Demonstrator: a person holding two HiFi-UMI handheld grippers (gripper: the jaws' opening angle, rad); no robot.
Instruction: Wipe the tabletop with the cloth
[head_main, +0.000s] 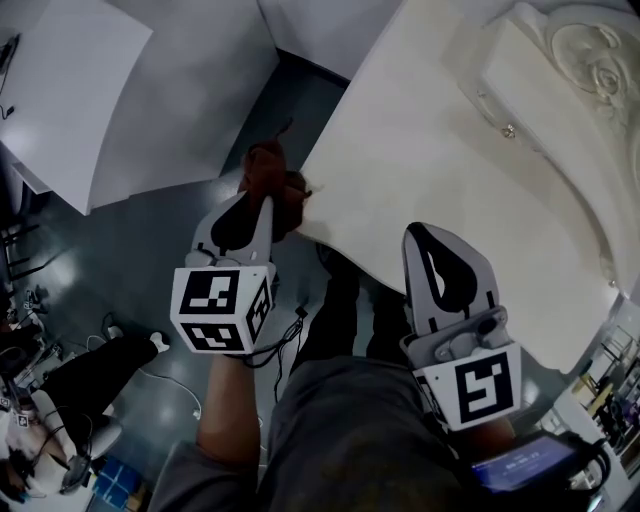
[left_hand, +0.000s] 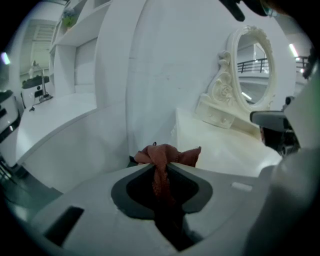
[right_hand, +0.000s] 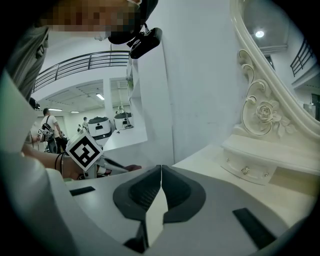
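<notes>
A reddish-brown cloth (head_main: 268, 182) bunches out past the tips of my left gripper (head_main: 268, 205), which is shut on it. In the left gripper view the cloth (left_hand: 162, 159) runs between the jaws and flares at their tips. It hangs just off the left edge of the cream tabletop (head_main: 430, 150). My right gripper (head_main: 425, 238) hovers over the tabletop's near edge, jaws shut with nothing between them; the right gripper view shows its tips (right_hand: 160, 169) touching.
An ornate white mirror stand (head_main: 585, 90) with a small drawer knob (head_main: 509, 130) sits on the tabletop's far right. A white counter (head_main: 120, 90) lies at the left across a dark floor gap. Cables (head_main: 170, 375) trail on the floor below.
</notes>
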